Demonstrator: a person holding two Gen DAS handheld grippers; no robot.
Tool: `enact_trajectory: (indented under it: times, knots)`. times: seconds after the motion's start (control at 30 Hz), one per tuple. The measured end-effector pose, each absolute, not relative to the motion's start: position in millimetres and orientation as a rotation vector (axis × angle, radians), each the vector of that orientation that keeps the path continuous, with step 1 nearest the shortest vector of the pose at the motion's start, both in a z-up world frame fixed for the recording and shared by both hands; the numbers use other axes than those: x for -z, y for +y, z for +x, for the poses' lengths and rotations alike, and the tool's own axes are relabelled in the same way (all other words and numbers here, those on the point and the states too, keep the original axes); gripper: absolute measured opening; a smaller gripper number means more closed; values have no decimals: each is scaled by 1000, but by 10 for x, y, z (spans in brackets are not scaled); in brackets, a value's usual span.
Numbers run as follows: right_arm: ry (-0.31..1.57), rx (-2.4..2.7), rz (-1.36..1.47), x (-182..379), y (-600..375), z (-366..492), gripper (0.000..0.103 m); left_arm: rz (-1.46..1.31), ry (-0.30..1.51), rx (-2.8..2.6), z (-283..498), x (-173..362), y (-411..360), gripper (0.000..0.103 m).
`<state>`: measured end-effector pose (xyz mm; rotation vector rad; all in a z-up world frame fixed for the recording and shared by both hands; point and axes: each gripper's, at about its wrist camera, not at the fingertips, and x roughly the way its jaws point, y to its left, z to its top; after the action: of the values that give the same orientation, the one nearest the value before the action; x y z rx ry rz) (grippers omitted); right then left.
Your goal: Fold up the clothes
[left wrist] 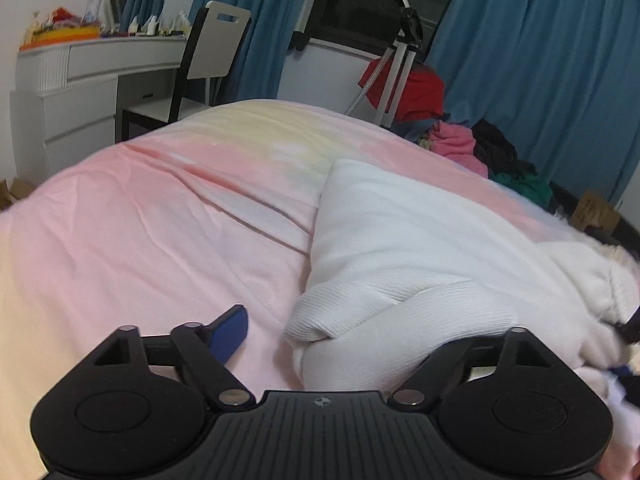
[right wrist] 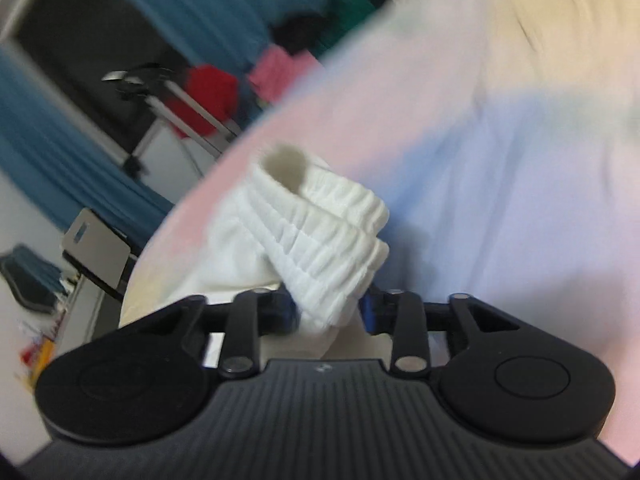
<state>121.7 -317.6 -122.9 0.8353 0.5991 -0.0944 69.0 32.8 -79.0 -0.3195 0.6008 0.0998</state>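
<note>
Nearest the right wrist lens, the right claw (right wrist: pixel 328 316) is clamped on the ribbed cuff (right wrist: pixel 320 236) of a white garment (left wrist: pixel 404 256), the elastic bunched between its blue pads (right wrist: pixel 370 308); that view is blurred. From the left wrist camera, the left claw (left wrist: pixel 344 344) stands wide apart, its left pad (left wrist: pixel 230 332) over the pink bedspread (left wrist: pixel 152 220), its right finger hidden by cloth. That garment lies on the bed at two o'clock. More clothes (left wrist: pixel 476 144) are heaped at one o'clock.
</note>
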Motion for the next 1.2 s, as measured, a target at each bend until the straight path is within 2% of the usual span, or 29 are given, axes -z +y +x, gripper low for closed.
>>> enact_trajectory:
  times: [0.07, 0.13, 0.2, 0.33, 0.43, 0.5, 0.57, 0.6, 0.63, 0.67, 0.73, 0.83, 0.93, 1.0, 1.13, 1.17, 1.2]
  knots:
    - [632, 119, 805, 1227, -3156, 1240, 73, -361, 600, -91, 717, 813, 351, 74]
    - [668, 95, 770, 1227, -3091, 1274, 83, -409, 597, -79, 732, 827, 403, 68]
    - [720, 13, 781, 1287, -3050, 1311, 83, -448, 587, -66, 733, 826, 441, 57]
    - [733, -35, 743, 1305, -2979, 1361, 85, -532, 565, -58, 707, 810, 518, 52]
    - [737, -55, 750, 1338, -2987, 1359, 83, -575, 549, -50, 717, 784, 572, 47]
    - [740, -58, 745, 1340, -2972, 1333, 75, -586, 542, -41, 726, 757, 598, 45]
    - [730, -61, 741, 1313, -2960, 1290, 58, -599, 535, -29, 735, 716, 638, 44]
    - [707, -64, 748, 1257, -2973, 1269, 53, -607, 531, -22, 743, 690, 669, 43]
    - [683, -76, 770, 1199, -2987, 1232, 42, -615, 528, -16, 750, 663, 699, 42]
    - [659, -93, 797, 1143, -2996, 1181, 38, -628, 526, -11, 754, 635, 740, 42]
    - [632, -128, 826, 1040, -2989, 1116, 36, -654, 549, -1, 775, 597, 836, 42]
    - [645, -131, 791, 959, -2870, 1121, 36, -646, 665, 30, 845, 608, 909, 45]
    - [715, -68, 815, 1110, -2904, 1150, 36, -635, 724, 81, 816, 559, 920, 51]
    - [745, -40, 877, 1216, -2961, 1164, 37, -627, 764, 115, 797, 527, 927, 62]
    - [771, -18, 931, 1289, -2981, 1162, 49, -611, 842, 183, 757, 461, 942, 79]
    - [775, -19, 937, 1282, -2974, 1169, 53, -620, 836, 204, 743, 434, 962, 86]
    - [781, -18, 948, 1277, -2968, 1172, 55, -646, 805, 220, 724, 405, 1000, 88]
